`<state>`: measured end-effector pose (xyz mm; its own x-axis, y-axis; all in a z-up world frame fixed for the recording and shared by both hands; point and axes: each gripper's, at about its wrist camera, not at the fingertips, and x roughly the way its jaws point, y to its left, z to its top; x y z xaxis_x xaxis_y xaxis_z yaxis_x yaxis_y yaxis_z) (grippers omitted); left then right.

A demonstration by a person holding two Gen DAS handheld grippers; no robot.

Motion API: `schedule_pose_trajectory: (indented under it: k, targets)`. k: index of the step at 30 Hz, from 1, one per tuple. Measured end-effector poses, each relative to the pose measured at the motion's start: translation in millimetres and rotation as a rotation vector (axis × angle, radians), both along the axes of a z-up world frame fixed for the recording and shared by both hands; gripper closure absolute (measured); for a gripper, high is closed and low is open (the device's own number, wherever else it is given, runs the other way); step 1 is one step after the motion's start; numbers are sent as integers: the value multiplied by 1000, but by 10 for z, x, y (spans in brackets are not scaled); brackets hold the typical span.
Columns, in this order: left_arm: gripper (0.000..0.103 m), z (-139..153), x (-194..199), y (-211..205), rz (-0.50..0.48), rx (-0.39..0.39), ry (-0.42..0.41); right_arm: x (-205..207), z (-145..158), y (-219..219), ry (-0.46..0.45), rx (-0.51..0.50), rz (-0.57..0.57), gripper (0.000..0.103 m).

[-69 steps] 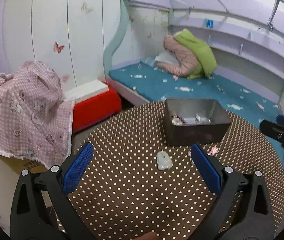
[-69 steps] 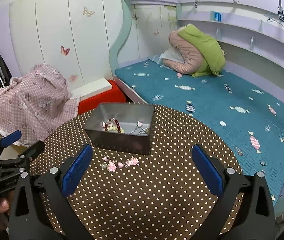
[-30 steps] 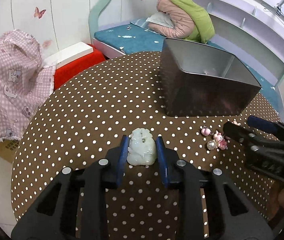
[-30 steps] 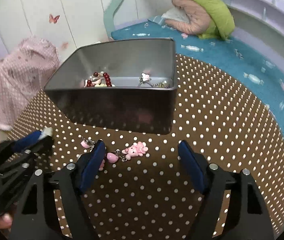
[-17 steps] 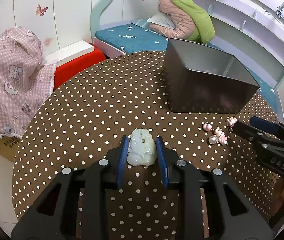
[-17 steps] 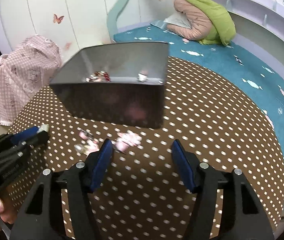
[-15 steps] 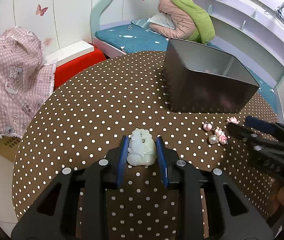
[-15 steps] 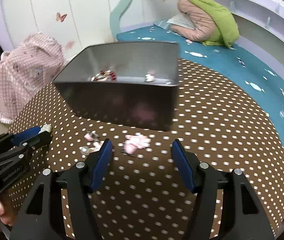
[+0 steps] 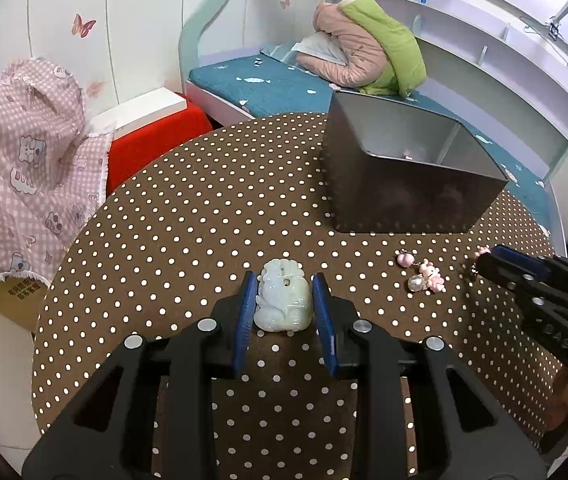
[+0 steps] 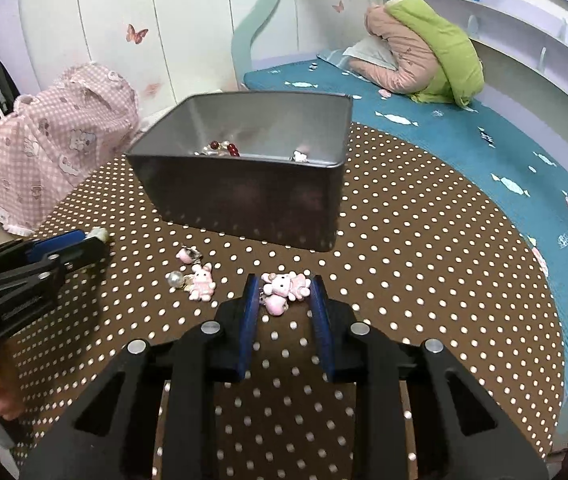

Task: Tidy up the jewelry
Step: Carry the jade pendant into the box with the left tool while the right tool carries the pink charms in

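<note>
— Jaws first: what has each got?
— Left gripper (image 9: 285,301) is closed on the pale jade pendant (image 9: 283,302); right gripper (image 10: 284,297) pinches the pink bunny charm (image 10: 284,286), both low over the dotted desk (image 9: 188,216).
— Beyond them?
— A second charm cluster (image 10: 196,276) lies loose, then the grey tin box (image 10: 244,184) holding beads.
</note>
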<state>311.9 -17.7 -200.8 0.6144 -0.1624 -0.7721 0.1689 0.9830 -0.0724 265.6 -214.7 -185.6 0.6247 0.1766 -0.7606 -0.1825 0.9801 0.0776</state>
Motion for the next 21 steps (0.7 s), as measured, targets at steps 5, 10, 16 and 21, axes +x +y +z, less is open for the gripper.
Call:
schedule_pose_trajectory:
  k: [5,10,16,21]
  targets:
    - [74,84,-28,0,-6,-5,-18,-79,179,-8,-26,17,20,79]
    - [74,283,-87,7,-13,-11,-56,-144,485,-17,-86,57,47,79]
    - [74,637,-130,-1,-31,-21,-129,-143,866,3,-164,85,75,79]
    - [74,962,-110,-59,-61,-36,-197,-44,1088,29,-216,76,88,79]
